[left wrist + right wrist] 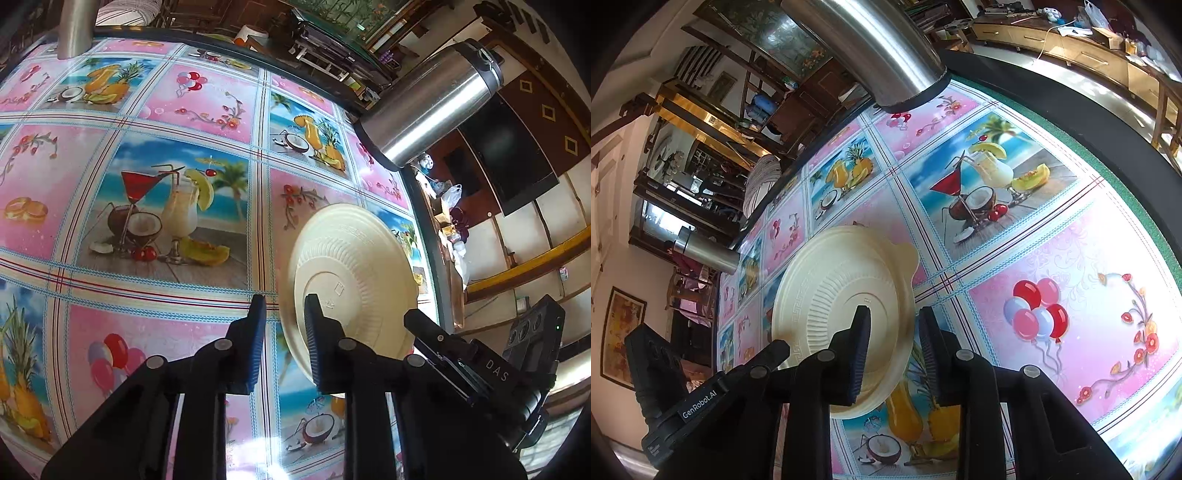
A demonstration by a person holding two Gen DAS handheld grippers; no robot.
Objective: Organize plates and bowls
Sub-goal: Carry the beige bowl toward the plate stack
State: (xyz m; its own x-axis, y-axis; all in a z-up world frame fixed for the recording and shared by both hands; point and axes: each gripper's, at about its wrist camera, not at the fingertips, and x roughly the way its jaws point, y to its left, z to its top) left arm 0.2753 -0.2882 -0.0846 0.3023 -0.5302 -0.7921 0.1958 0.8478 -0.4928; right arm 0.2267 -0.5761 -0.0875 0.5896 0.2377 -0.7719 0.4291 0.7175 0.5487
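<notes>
Left hand-held gripper [284, 314]: yours is released, pads spread with clear space between them. The rim of the plate sits right in that space, but neither pad looks clamped on it. The right pad [314, 332] overlaps the plate's underside in the left wrist view; can't tell if it's actually touching.

Plate [351, 273]: cream-colored, ribbed, bottom side facing both cameras. It's tilted up on edge rather than lying flat. In the right wrist view the same plate [846, 295] has a little tab sticking out at the upper right edge.

Right hand-held gripper [894, 325]: also released, with a wide space between the pads. The plate's edge pokes into that space from the left, and the left pad [862, 332] crosses the plate's base. What's actually holding the plate up, honestly can't tell from these shots.

Tabletop [166, 147]: covered in a loud pink and blue cloth with cocktails, coconuts, pineapples and balloons.

Steel flask [432, 103]: stands near the far right corner of the tabletop in the left wrist view, well apart from the plate.

Second steel cylinder [75, 26]: stands at the far left edge.
</notes>
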